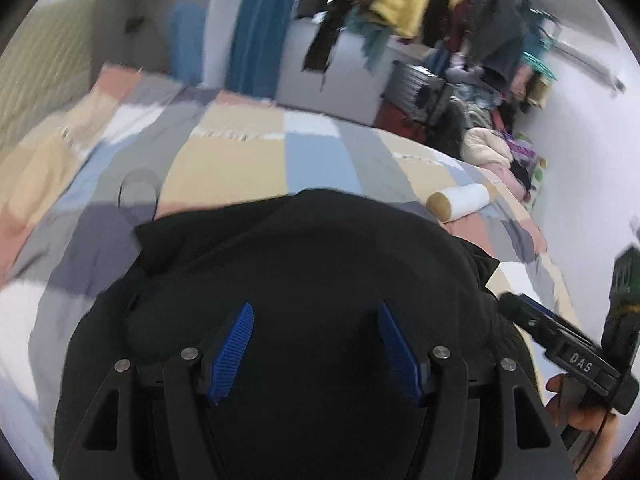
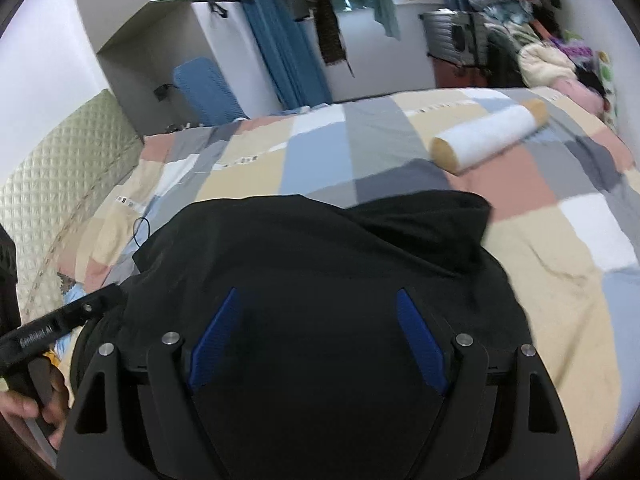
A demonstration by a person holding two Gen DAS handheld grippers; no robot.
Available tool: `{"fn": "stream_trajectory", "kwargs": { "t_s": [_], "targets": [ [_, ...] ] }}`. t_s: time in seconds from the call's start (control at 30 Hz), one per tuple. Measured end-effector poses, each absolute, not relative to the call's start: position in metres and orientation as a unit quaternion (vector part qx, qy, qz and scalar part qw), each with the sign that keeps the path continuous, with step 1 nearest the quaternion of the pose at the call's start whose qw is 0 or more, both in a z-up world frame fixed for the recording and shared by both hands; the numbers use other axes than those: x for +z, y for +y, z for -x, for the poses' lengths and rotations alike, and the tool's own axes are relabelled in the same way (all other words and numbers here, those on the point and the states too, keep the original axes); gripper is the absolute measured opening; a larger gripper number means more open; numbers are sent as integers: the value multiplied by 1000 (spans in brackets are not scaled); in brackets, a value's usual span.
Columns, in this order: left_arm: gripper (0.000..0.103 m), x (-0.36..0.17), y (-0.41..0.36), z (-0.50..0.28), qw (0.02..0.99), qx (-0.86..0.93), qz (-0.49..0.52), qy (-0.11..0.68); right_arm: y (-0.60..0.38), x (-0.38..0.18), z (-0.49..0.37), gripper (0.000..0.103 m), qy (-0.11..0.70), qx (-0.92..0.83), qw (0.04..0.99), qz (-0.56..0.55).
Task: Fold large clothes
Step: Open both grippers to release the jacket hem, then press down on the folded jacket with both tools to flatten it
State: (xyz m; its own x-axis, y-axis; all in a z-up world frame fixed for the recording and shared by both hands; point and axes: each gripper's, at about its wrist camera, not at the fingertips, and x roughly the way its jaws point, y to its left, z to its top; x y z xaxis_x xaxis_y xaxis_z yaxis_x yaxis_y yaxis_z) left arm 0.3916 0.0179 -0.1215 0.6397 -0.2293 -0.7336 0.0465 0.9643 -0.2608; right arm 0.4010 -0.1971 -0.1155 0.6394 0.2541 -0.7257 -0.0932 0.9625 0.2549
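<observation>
A large black garment [image 1: 304, 264] lies spread on the patchwork bedspread [image 1: 248, 148], partly folded, with a flap turned over at its far right [image 2: 432, 224]. My left gripper [image 1: 316, 312] is open above the garment's near part, blue pads [image 1: 236, 344] wide apart, holding nothing. My right gripper [image 2: 318, 300] is also open above the same garment [image 2: 320, 264], blue pads [image 2: 420, 340] apart and empty. The right gripper's body shows at the left wrist view's right edge [image 1: 568, 352]; the left gripper's body shows at the right wrist view's left edge [image 2: 60, 324].
A white roll with tan ends [image 2: 488, 136] lies on the bed beyond the garment, also in the left wrist view [image 1: 460, 200]. A quilted headboard [image 2: 60, 168] is at the left. Hanging clothes [image 2: 332, 8], a blue curtain [image 2: 288, 60] and a clothes pile [image 2: 552, 52] stand behind the bed.
</observation>
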Motion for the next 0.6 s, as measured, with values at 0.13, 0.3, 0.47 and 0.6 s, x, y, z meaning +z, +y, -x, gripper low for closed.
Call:
{"fn": "stream_trajectory", "kwargs": {
  "t_s": [0.13, 0.3, 0.47, 0.6],
  "targets": [
    [65, -135, -6, -411, 908, -71, 59, 409, -178, -129, -419, 81, 412, 110, 901, -77],
    [65, -162, -11, -433, 896, -78, 59, 433, -178, -144, -429, 85, 418, 126, 897, -71],
    [69, -177, -7, -444, 893, -78, 70, 438, -168, -158, -438, 87, 418, 116, 899, -58],
    [70, -194, -2, -450, 888, -91, 75, 445, -159, -175, -445, 92, 422, 104, 899, -46]
  ]
}}
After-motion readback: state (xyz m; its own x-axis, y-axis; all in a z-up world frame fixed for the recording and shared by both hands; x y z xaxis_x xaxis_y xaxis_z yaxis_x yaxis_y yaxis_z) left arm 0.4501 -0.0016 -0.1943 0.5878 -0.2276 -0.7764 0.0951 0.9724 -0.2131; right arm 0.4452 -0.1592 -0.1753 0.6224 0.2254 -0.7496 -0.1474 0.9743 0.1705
